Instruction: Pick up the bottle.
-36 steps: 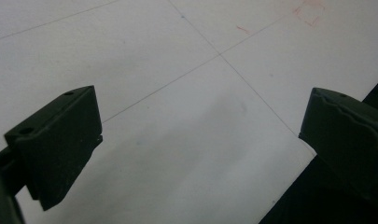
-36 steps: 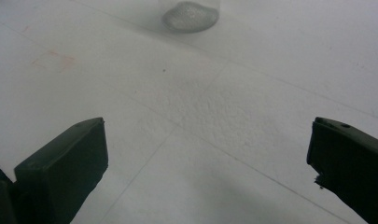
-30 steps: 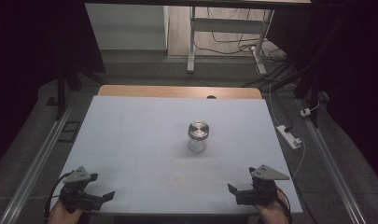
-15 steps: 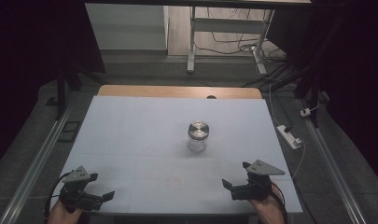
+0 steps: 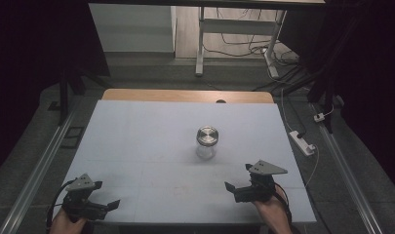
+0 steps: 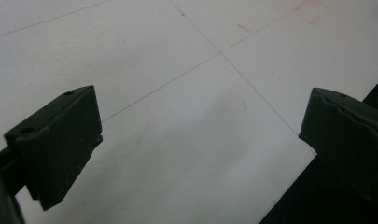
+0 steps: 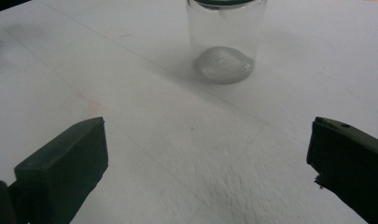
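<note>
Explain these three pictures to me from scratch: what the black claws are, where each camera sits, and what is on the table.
A person sits at a white table and holds a hand-operated claw in each hand. The high view looks down from above: the left claw and the right claw are near the front edge. The other two pictures come from cameras riding on each claw, looking out between its two black jaws. Both claws are open and hold nothing. A clear glass jar with a metal lid stands mid-table; the right claw faces it.

One overhead camera, two riding low on the grippers.
The high view looks forward and down over the white-covered table (image 5: 151, 141); the right gripper view, close to the surface, shares its clear metal-lidded glass jar (image 7: 226, 39).
</note>
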